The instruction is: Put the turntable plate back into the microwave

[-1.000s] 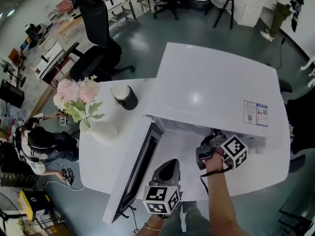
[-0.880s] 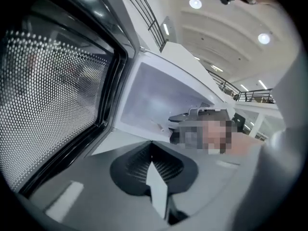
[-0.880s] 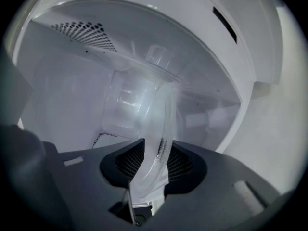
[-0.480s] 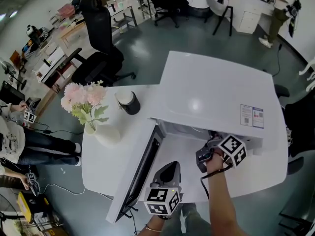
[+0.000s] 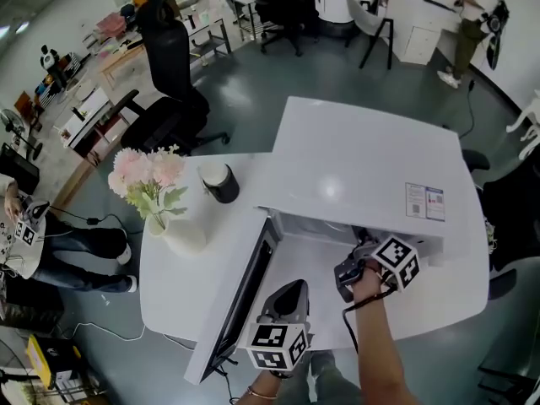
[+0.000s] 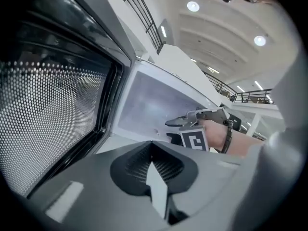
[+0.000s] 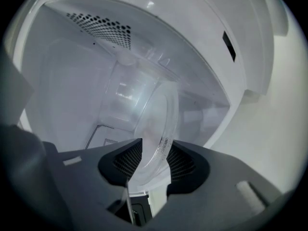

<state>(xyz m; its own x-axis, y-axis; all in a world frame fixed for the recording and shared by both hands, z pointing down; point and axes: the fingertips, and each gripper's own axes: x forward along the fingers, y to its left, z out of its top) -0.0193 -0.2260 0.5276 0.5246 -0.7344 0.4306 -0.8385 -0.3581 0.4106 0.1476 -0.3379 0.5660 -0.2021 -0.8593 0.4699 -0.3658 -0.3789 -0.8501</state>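
The white microwave (image 5: 371, 159) stands with its door (image 5: 240, 302) swung open to the left. The clear glass turntable plate (image 7: 154, 114) is inside the cavity (image 7: 72, 90) and looks steeply tilted in the right gripper view. My right gripper (image 7: 149, 160) reaches into the cavity. Its jaws stand wide around the plate's rim, with a gap at the left pad (image 7: 122, 165). In the head view it (image 5: 359, 256) is at the cavity mouth. My left gripper (image 6: 153, 153) is shut on nothing and hangs beside the open door (image 6: 53, 114). In the head view it (image 5: 288, 292) sits in front of the microwave.
On the white table (image 5: 177, 285), a white vase of pink flowers (image 5: 152, 184) and a black cup with a white lid (image 5: 219, 182) stand left of the microwave. Office chairs (image 5: 169, 74) are behind. A person (image 5: 34, 234) sits on the floor at far left.
Both grippers stay where they were at the microwave. The head view has shifted slightly, and the person at the far left has moved.
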